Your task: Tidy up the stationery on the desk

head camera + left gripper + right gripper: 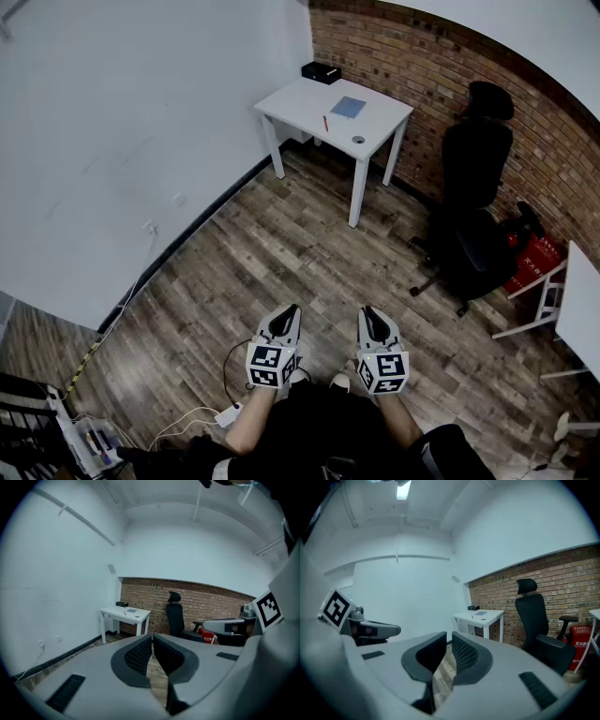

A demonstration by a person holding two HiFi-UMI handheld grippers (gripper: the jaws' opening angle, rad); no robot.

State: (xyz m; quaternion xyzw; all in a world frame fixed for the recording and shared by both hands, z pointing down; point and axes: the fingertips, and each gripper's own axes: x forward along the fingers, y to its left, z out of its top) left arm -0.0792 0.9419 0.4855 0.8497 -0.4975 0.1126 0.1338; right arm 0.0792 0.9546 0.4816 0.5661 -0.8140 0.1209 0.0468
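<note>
The left gripper (289,317) and right gripper (368,317) are held closed and empty, nothing being within reach. A pen (325,123) and notebook (348,107) are seen on the tabletop (292,99), well ahead of both.

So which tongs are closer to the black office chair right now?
Right. The right tongs hang this side of the chair, slightly to its left; the left tongs are farther left again.

Our head view looks steeply down, the worktop (291,101) far off at twelve o'clock; both gripper views face it low and level, sharing the chair (476,159).
</note>
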